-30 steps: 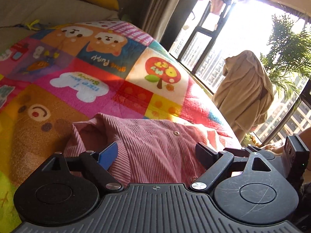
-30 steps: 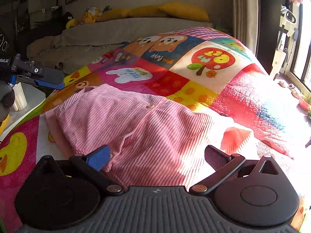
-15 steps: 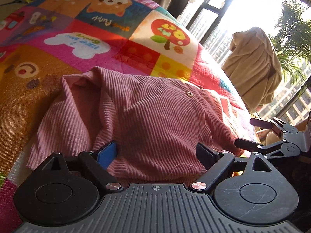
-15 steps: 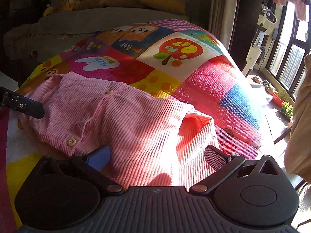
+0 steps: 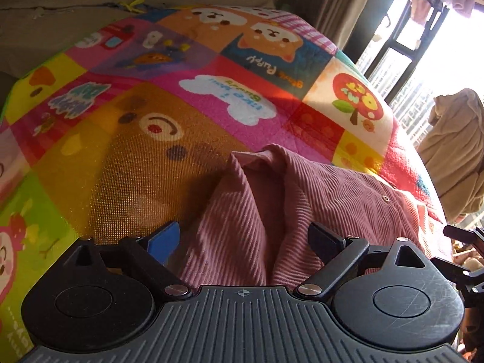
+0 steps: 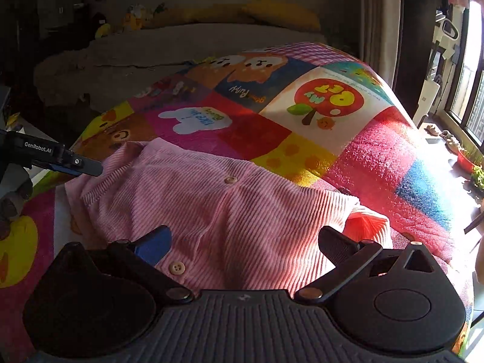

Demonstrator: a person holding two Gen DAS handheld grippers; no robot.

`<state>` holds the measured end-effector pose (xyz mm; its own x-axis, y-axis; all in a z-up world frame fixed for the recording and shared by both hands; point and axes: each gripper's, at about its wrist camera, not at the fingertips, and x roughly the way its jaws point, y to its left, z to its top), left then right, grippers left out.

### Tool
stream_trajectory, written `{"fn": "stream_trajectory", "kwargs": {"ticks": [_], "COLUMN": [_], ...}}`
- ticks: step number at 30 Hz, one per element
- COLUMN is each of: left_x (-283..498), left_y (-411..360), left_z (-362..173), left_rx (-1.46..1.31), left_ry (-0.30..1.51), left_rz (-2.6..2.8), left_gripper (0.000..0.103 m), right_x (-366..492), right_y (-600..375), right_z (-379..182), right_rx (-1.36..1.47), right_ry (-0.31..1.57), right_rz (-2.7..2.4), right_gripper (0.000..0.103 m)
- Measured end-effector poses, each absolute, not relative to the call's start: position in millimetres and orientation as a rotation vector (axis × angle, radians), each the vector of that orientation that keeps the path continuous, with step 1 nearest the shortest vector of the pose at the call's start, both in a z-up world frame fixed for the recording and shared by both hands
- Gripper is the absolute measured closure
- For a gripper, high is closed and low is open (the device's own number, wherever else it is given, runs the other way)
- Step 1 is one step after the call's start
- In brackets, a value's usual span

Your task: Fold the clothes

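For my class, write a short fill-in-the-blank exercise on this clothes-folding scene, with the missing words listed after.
1. The corduroy shirt is ____ in colour.
2. It lies on a patchwork ____ printed with cartoon animals.
3. The jaws of the left gripper and right gripper both stand ____.

Missing words: pink; blanket; open

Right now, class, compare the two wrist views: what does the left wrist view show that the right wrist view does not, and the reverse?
Only the left wrist view shows the beige garment hanging by the window and the brown bear face in full. Only the right wrist view shows two cream buttons on the shirt, the yellow pillow and the left tongs from the side. Both share the pink corduroy shirt lying on the patchwork blanket, with each view's own tongs open over it.
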<state>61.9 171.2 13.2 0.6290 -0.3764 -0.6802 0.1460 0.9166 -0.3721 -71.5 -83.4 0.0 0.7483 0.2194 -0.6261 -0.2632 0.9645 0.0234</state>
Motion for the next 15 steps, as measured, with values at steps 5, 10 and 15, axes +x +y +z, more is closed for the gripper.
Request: {"fn": "stream_trajectory", "kwargs": {"ticks": [5, 10, 15], "left_x": [64, 60, 62], "left_y": [159, 158, 160], "left_z": [10, 11, 10], "left_rx": [-0.314, -0.339, -0.452], "left_ry": [0.855, 0.859, 0.879], "left_rz": [-0.367, -0.401, -0.494], "left_gripper": [0.007, 0.007, 0.007], "right_x": [-42, -40, -67], "right_y": [-45, -6, 25], "right_z": [-9, -32, -42], "right_rx": [0.115, -0.028, -0.270], "right_ry": [0.771, 0.789, 0.695], "right_rz": [0.436, 0.450, 0.449], "right_gripper": [0.000, 0.000, 0.000]}}
